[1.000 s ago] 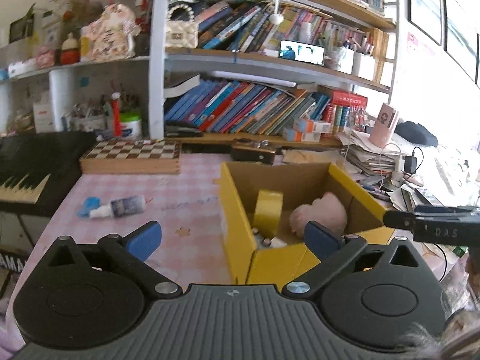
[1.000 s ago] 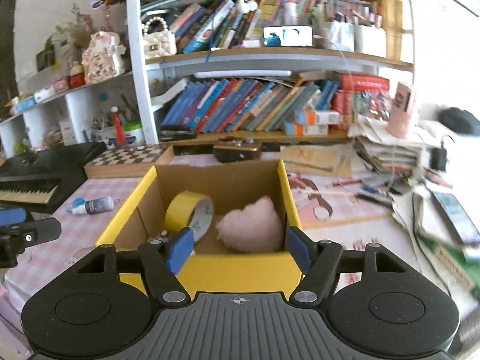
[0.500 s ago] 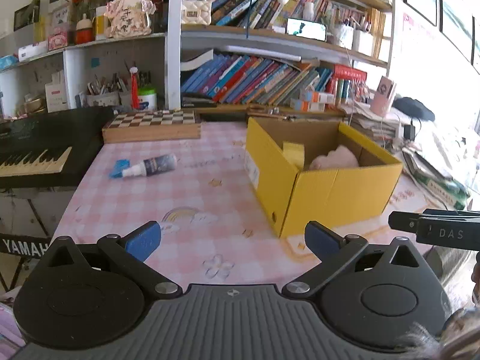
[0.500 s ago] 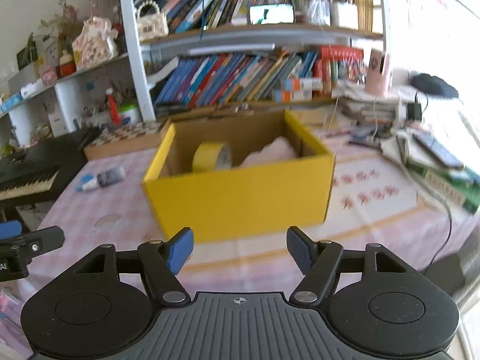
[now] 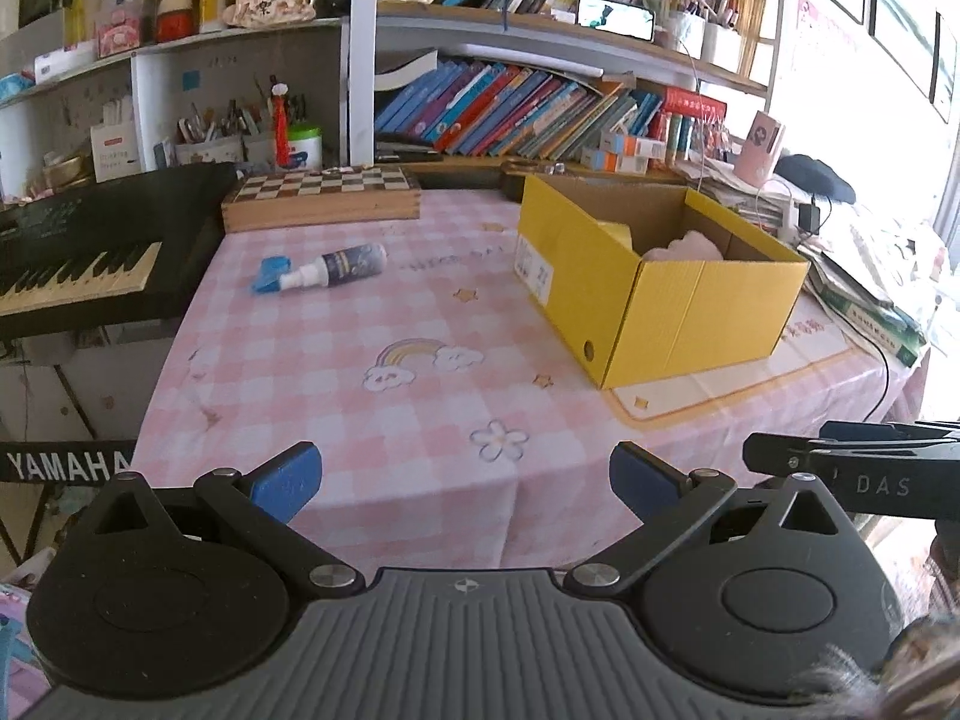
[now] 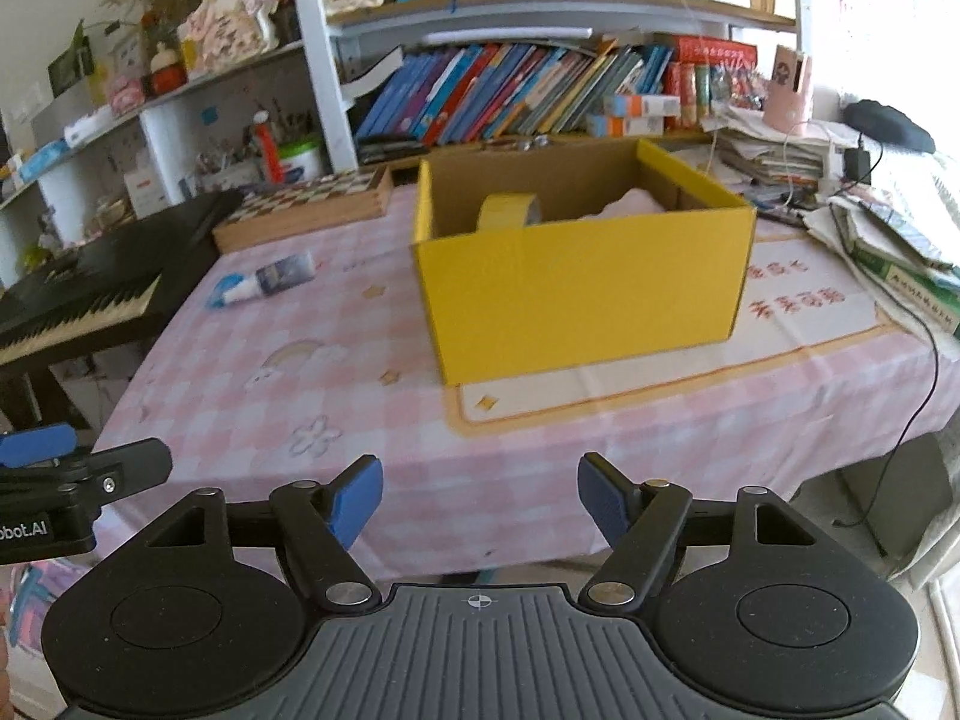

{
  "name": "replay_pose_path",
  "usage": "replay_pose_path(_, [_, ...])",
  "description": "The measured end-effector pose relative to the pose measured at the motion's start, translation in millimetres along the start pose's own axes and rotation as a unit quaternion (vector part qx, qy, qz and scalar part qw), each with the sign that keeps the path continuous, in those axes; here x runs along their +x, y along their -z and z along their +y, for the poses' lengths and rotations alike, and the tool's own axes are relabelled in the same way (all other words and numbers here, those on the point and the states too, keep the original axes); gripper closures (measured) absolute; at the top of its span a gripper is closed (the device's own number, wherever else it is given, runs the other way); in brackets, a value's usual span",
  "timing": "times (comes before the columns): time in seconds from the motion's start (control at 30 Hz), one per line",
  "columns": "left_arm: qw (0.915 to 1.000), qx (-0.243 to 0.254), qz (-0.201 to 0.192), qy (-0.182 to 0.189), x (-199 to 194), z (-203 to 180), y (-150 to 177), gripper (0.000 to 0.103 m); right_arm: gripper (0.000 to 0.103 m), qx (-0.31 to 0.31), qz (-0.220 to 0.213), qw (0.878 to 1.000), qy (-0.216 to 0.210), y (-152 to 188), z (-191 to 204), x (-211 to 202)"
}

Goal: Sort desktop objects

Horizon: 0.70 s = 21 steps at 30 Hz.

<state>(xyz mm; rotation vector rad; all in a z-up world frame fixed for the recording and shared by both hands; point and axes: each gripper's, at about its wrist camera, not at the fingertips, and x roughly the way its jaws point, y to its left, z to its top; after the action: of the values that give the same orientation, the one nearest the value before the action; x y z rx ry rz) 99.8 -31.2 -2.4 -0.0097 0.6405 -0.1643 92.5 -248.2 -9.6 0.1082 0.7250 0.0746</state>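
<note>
Left gripper: I see its fingers spread wide with nothing between them, off the table's near edge.
Right gripper: my jaws are opening, nothing between them, also short of the table edge.
Box: yellow, open-topped, on the pink checked cloth.
Tape: yellow roll standing inside the box at its left.
Pink thing: soft lump inside the box at right.
Bottle: lying on the cloth, well left of the box, near the chessboard.
</note>
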Motion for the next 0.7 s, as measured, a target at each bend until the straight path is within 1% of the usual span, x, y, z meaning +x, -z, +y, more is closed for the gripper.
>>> replay_pose_path(0.23, [0.9999, -0.003, 0.011, 0.002, -5.3, 20.0, 9.0, 0.000, 0.029, 0.000, 0.025, 1.000, -0.008, 12.9, 22.3, 3.0])
replay_pose_path(0.47, [0.9997, -0.005, 0.025, 0.002, -6.0, 36.4, 16.1, 0.000, 0.029, -0.004, 0.035, 0.999, -0.016, 19.3, 39.4, 4.8])
replay_pose_path(0.7, [0.9997, -0.009, 0.023, -0.004, -11.4, 51.2, 18.8, 0.000, 0.029, -0.021, 0.039, 0.999, -0.031, 19.8, 59.3, 7.0])
